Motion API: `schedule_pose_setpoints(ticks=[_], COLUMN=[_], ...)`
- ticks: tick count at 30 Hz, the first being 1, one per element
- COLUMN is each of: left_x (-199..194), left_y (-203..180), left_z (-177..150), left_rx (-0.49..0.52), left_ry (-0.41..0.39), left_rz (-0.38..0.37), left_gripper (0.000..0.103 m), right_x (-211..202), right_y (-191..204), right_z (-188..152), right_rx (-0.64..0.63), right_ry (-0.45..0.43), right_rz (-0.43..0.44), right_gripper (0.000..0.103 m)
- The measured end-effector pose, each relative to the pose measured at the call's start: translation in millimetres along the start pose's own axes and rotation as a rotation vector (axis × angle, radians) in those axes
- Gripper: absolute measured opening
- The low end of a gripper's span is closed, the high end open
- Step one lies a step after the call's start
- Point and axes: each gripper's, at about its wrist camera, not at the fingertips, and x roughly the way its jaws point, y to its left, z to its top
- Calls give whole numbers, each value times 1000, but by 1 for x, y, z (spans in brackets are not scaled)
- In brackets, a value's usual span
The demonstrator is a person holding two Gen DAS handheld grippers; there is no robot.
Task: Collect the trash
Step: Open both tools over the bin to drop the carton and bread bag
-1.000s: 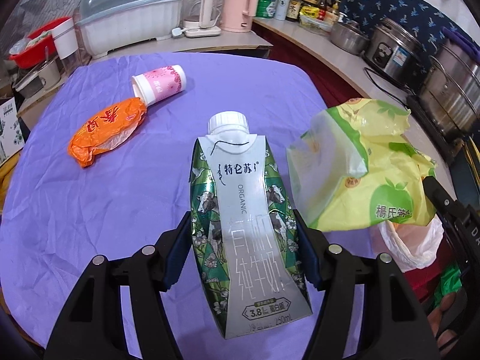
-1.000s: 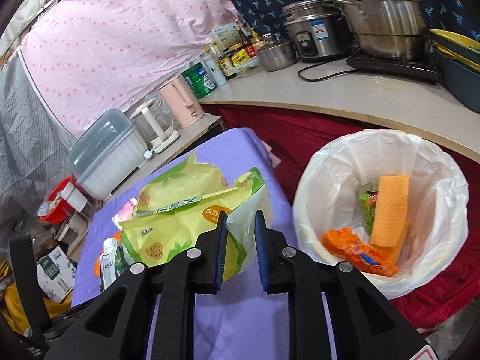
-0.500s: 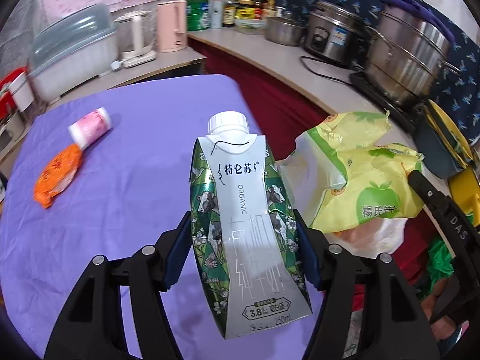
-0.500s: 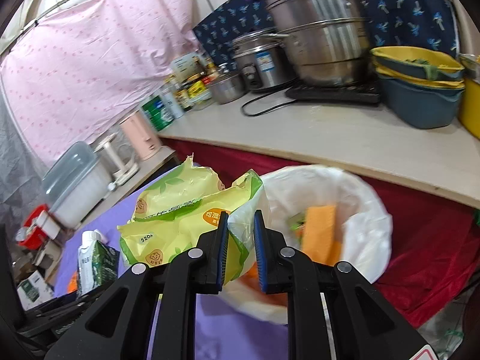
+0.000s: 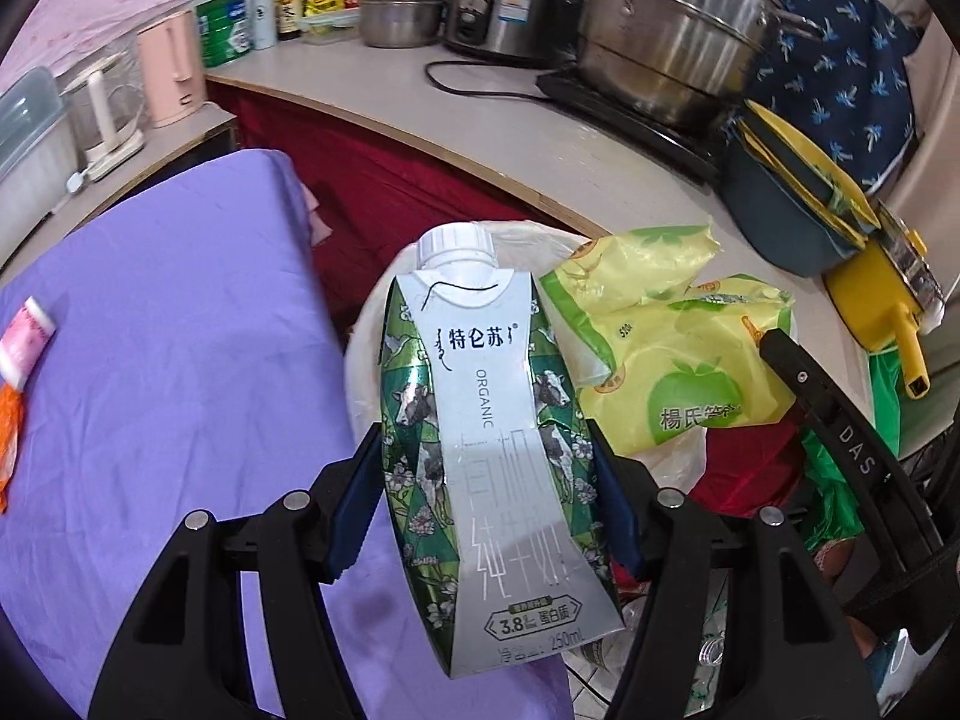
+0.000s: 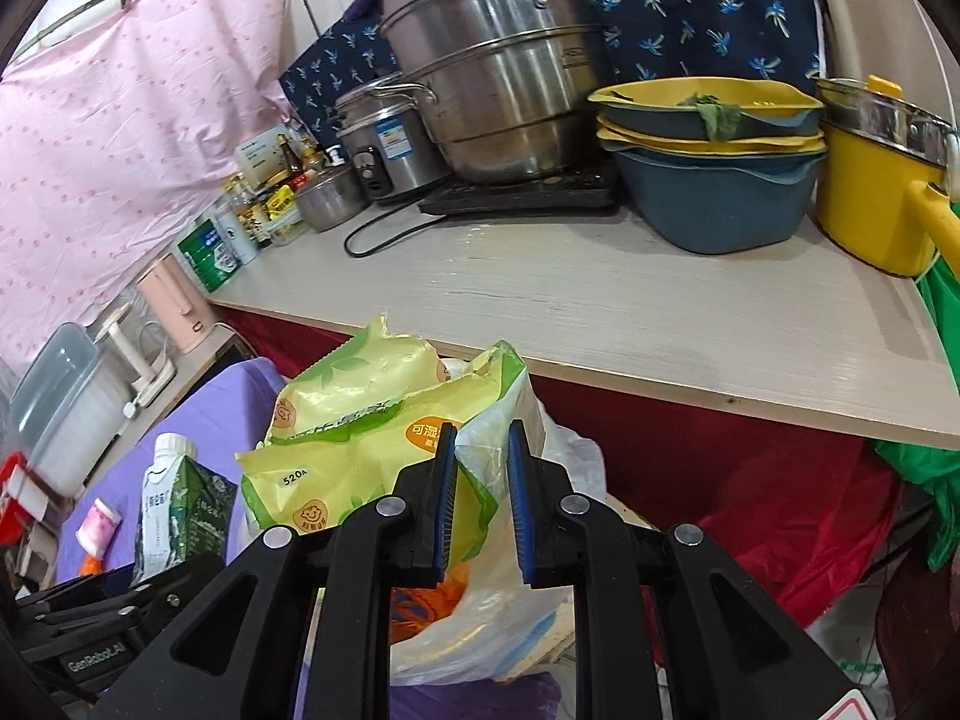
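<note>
A: What does each gripper carry?

B: The left gripper (image 5: 489,504) is clenched on the sides of an upright milk carton (image 5: 486,420). The right gripper (image 6: 483,504) pinches the edge of a crumpled yellow-green wrapper (image 6: 360,438).

A: Where are they?

B: Both hang past the purple table (image 5: 180,330), above a white-lined trash bin (image 5: 366,372), likely so each piece drops inside once released. A pink cup (image 5: 24,342) and orange wrapper (image 5: 9,444) lie on the table, uncollected.
</note>
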Motion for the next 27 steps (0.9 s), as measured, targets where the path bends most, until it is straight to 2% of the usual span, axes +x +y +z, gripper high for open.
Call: schedule_pose_setpoints(ticks=[4, 7, 11, 15, 20, 27], left_x=[18, 32, 43, 39, 25, 10], left_y=[-10, -11, 2, 15, 26, 44], left_z=[2, 1, 0, 0, 5, 4], left_rx=[41, 59, 19, -18, -34, -67], left_ry=[11, 23, 36, 13, -39, -67], left_rz=[-33, -26, -13, 13, 53, 100], left_gripper=[61, 61, 61, 64, 76, 76], right_x=[4, 6, 8, 11, 12, 5], right_y=[-6, -6, 2, 13, 27, 42], right_z=[-1, -4, -6, -7, -9, -8], right_rx=[10, 9, -9, -27, -33, -37], right_ry=[6, 12, 20, 30, 40, 37], right_rz=[-8, -9, 1, 24, 49, 89], right_gripper=[16, 16, 17, 21, 22, 23])
